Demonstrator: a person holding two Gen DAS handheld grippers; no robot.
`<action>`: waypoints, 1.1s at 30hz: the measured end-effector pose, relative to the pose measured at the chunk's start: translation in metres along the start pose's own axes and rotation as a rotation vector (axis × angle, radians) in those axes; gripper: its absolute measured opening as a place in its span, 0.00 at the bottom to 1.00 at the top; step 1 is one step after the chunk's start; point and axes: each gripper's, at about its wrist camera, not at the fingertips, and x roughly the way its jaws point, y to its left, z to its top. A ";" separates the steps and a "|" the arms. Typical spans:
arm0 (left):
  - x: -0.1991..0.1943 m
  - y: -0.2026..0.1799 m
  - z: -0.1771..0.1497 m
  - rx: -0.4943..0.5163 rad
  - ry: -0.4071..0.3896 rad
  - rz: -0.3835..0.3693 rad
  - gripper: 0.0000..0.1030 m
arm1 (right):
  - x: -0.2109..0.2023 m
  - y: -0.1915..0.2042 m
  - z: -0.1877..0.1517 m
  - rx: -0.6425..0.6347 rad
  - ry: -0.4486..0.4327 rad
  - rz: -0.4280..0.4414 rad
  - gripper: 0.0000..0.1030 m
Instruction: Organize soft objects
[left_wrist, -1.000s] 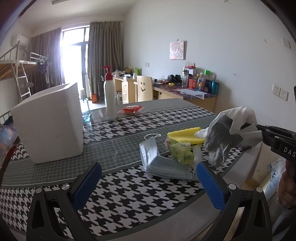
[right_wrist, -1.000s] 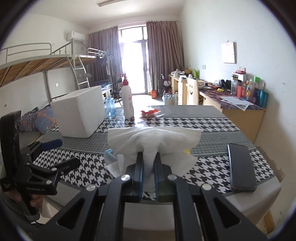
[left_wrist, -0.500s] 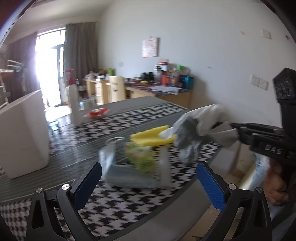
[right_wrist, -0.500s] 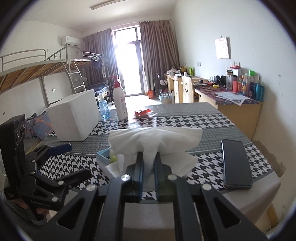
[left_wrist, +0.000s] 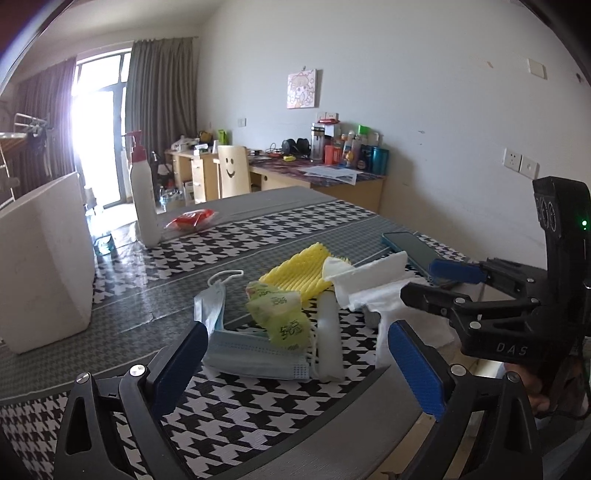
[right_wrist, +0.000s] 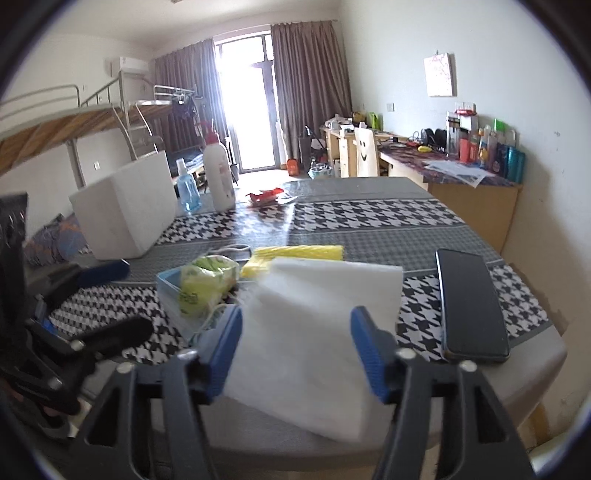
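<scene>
A: Where is the tissue (right_wrist: 314, 332)?
B: On the near bench (right_wrist: 369, 218) edge, between the spread fingers of the right gripper (right_wrist: 295, 350). Left gripper (left_wrist: 295, 365) is apart too, holding nothing.
A: How will it handle?
B: Light and limp, I think; better to pinch one edge.

The table (left_wrist: 280, 236) wears a slick, shiny houndstooth cover that mirrors the window light. The tissue (right_wrist: 314, 332) looks soft, matt, fibrous paper. The face mask (left_wrist: 255, 350) is pleated nonwoven cloth, the yellow sponge (left_wrist: 295, 273) ribbed foam, the phone (right_wrist: 471, 306) glossy glass, and the white box (left_wrist: 40, 262) matt, grainy foam.
</scene>
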 end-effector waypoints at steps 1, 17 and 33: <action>0.000 0.001 -0.001 0.002 0.002 0.002 0.96 | 0.000 0.002 0.000 -0.011 -0.005 -0.013 0.65; 0.011 0.016 0.011 -0.007 0.038 0.027 0.96 | 0.025 0.013 0.023 -0.100 0.041 -0.025 0.65; 0.040 0.064 0.009 -0.219 0.159 0.120 0.51 | 0.034 0.004 0.022 -0.070 0.058 -0.005 0.65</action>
